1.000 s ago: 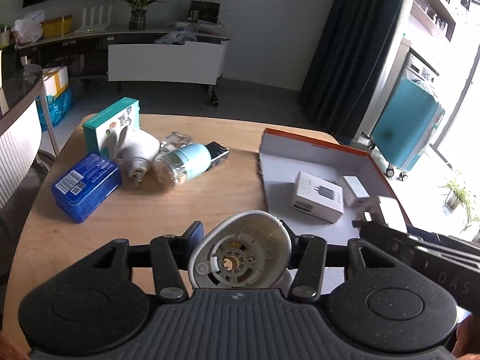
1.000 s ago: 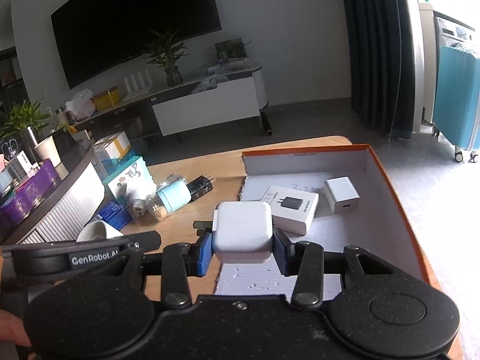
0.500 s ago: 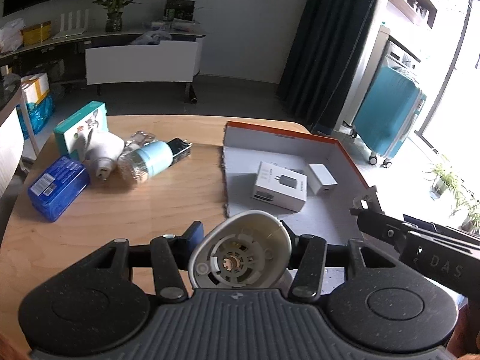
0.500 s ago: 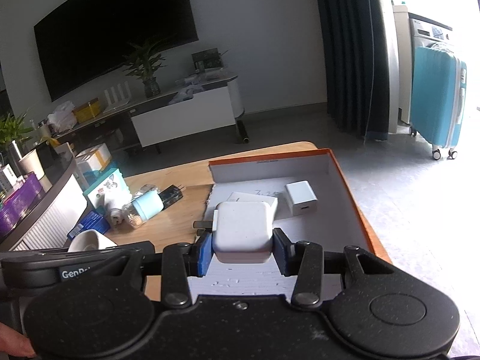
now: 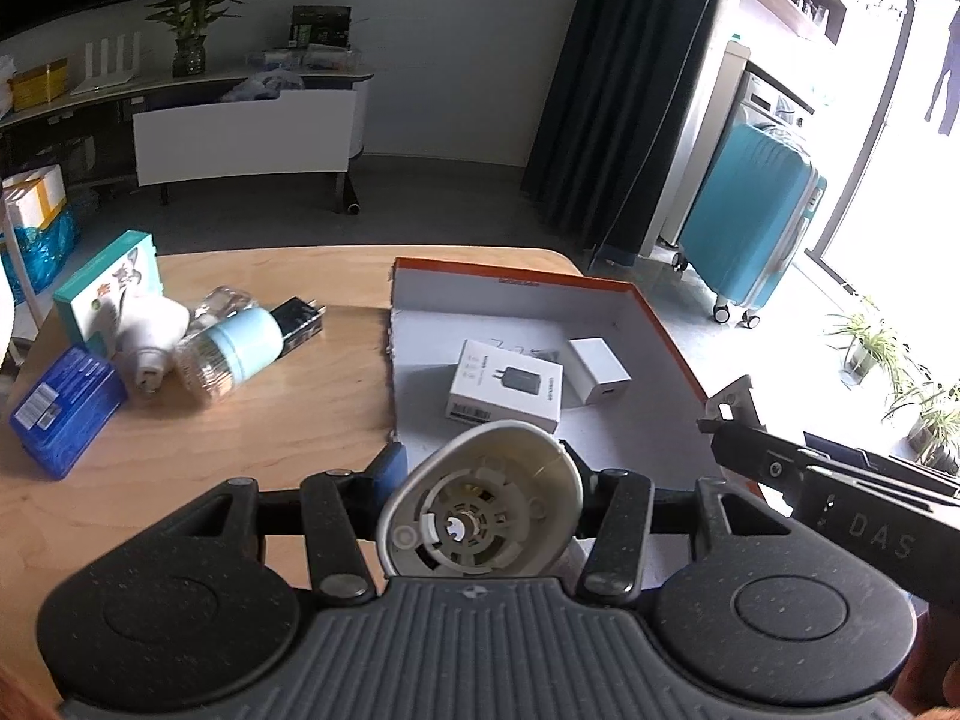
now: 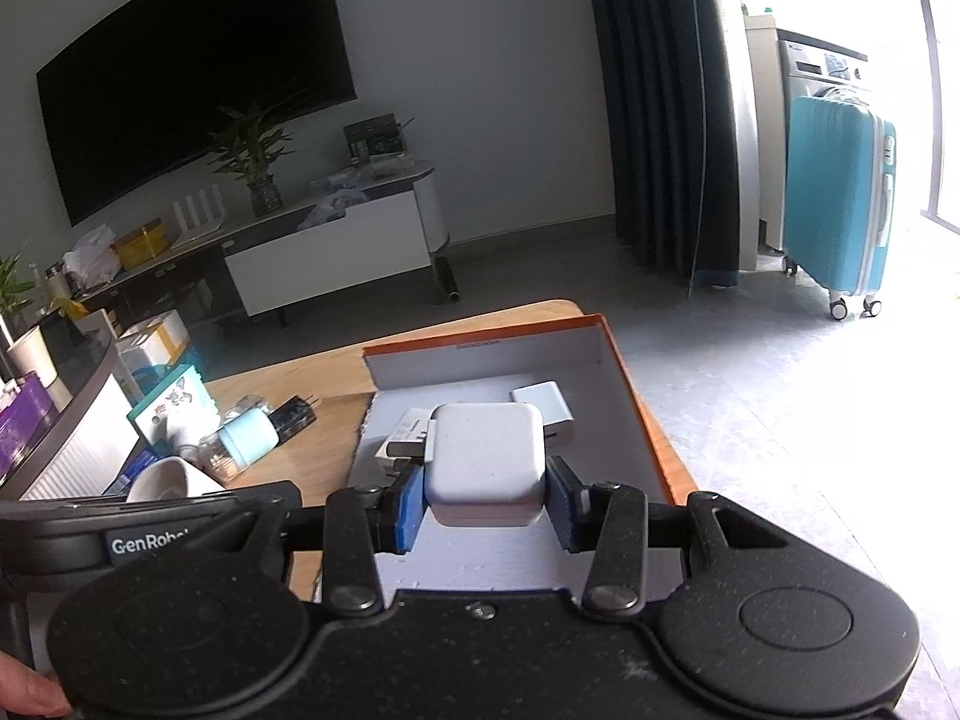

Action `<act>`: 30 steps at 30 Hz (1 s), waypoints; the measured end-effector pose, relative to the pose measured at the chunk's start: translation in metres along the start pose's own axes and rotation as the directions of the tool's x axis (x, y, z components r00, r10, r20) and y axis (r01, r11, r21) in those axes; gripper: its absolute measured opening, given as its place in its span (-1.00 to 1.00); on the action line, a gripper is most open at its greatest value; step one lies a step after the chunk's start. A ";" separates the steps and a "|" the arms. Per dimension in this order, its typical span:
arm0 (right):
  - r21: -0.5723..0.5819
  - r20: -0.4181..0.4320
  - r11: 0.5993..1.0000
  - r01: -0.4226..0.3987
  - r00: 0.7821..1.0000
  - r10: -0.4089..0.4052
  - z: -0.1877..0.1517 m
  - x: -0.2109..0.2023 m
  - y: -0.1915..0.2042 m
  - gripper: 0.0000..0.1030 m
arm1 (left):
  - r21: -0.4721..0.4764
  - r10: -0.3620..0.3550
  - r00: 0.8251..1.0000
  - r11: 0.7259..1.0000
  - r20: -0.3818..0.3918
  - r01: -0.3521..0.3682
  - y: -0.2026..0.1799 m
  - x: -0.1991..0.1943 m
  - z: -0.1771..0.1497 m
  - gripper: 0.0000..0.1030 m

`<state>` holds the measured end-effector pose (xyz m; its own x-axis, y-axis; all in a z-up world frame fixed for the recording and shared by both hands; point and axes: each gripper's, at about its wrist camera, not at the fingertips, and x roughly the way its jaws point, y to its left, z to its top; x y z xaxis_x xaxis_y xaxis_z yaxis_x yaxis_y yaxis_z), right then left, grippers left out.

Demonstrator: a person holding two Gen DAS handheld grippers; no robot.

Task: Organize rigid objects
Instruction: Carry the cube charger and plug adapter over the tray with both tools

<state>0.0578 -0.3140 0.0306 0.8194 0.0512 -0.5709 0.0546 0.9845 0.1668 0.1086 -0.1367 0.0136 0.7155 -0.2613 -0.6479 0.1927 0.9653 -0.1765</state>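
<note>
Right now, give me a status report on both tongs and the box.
Left tongs shut on white cone-shaped housing. Right tongs shut on white charger, above orange box. Box holds charger carton and small white adapter; bare floor beside them.

A living room in daylight: a pale plaster wall [image 6: 480, 90] carries a large black wall-mounted television screen [image 6: 192, 90] above a long low media console with a white front panel [image 6: 330, 258], where a green potted plant in a glass vase [image 6: 255, 162] stands. Dark floor-length curtains [image 6: 660, 108] hang beside a bright window area [image 5: 888, 150], near a teal hard-shell wheeled suitcase [image 6: 840, 198] on the grey smooth floor [image 6: 750, 390]. A light wooden tabletop [image 5: 270, 420] fills the foreground.
</note>
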 end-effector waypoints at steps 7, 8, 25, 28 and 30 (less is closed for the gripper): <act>0.008 0.009 1.000 0.015 1.000 -0.015 0.006 0.003 -0.009 0.00 | 0.014 -0.010 1.000 1.000 0.001 0.010 -0.010 0.006 0.007 0.01; 0.008 0.010 1.000 0.016 1.000 -0.016 0.007 0.003 -0.009 0.00 | 0.017 -0.011 1.000 1.000 0.002 0.011 -0.011 0.007 0.008 0.01; 0.006 0.023 1.000 0.028 0.999 -0.028 0.019 0.011 -0.015 0.00 | 0.032 -0.013 1.000 0.999 0.007 0.013 -0.019 0.016 0.020 0.01; 0.008 0.023 1.000 0.029 0.999 -0.029 0.020 0.013 -0.017 0.00 | 0.035 -0.014 1.000 0.999 0.007 0.014 -0.021 0.018 0.022 0.01; 0.007 0.024 0.999 0.032 0.999 -0.032 0.022 0.014 -0.017 0.00 | 0.038 -0.015 1.000 0.999 0.007 0.015 -0.022 0.020 0.024 0.01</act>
<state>0.0812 -0.3337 0.0373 0.8308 0.0160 -0.5563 0.0847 0.9843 0.1547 0.1347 -0.1637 0.0218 0.7174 -0.2760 -0.6397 0.2290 0.9606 -0.1576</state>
